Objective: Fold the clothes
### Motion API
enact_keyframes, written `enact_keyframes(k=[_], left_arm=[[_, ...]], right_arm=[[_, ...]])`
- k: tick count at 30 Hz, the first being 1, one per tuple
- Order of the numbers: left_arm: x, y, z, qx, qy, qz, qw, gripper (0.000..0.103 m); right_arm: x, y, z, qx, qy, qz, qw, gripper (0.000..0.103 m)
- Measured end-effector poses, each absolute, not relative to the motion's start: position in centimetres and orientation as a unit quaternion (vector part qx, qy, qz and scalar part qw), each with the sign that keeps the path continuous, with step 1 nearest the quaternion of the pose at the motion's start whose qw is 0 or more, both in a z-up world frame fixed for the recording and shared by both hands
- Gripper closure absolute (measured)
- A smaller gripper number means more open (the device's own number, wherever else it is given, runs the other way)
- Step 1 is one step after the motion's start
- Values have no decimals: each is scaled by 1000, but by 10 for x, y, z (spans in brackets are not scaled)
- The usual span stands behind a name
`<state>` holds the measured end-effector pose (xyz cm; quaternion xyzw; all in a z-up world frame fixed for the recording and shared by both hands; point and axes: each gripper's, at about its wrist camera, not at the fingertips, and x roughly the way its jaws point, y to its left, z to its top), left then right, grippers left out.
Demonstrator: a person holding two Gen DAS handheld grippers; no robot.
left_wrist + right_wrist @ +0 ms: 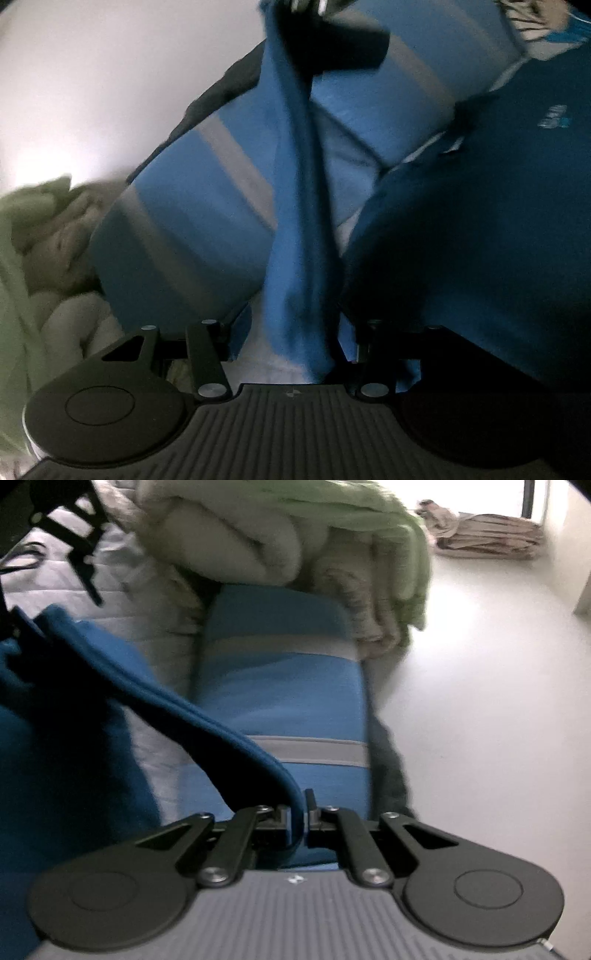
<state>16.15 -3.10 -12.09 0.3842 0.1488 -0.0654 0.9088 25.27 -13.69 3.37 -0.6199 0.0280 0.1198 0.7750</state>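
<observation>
While a small pale logo (553, 117) shows on the dark blue garment (480, 240), blur leaves its writing unreadable. A taut band of this garment's hem runs lengthwise between the two tools, above a folded blue-and-grey striped cloth (284, 686) on the bed. The left gripper (295, 347) appears clamped on one end of the band, though fabric hides its fingers; the right gripper (297, 821) is pinched on the other end. Green bedding (388, 524) lies beyond.

No legible text or labels
</observation>
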Motion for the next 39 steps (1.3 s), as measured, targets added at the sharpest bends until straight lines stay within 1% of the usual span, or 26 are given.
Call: enact_keyframes(k=[4,5,6,10,14,17,18,21,26,29,31,32,33,36,39], left_arm=[[165,-19,-109,360,139,-67,920,49],[163,-18,-106,354,135,-75,922,46],[161,-19,-104,346,138,-85,924,45],[150,-26,-111,334,162,-133,919,45],[145,-34,-129,353,200,-169,898,45],[144,-33,-139,375,212,-170,886,45],[146,-30,-139,378,213,-166,886,45],[151,-15,-135,365,219,-164,890,44],[154,-6,-120,312,230,-190,902,45],[157,-26,-120,317,229,-211,896,46],[159,-39,-122,337,232,-217,886,58],[161,-46,-124,350,236,-216,881,77],[161,-50,-125,362,240,-211,876,88],[165,-54,-121,368,244,-202,874,93],[169,-49,-115,369,236,-198,877,95]], right_arm=[[255,-141,65,-632,4,85,770,97],[255,-142,73,-635,-2,76,768,94],[256,-143,77,-639,-2,72,766,93],[255,-145,86,-650,-1,61,758,92],[255,-151,93,-645,8,55,762,92],[254,-160,96,-639,21,54,767,91],[254,-164,97,-637,25,54,768,91],[253,-173,96,-634,40,59,770,84],[251,-189,86,-632,75,75,768,83],[251,-198,83,-623,93,80,773,82],[254,-205,80,-612,110,85,778,81],[254,-208,79,-607,118,88,781,81],[254,-215,76,-601,128,90,784,81],[254,-234,67,-582,158,97,792,81],[251,-257,52,-578,182,98,789,82]])
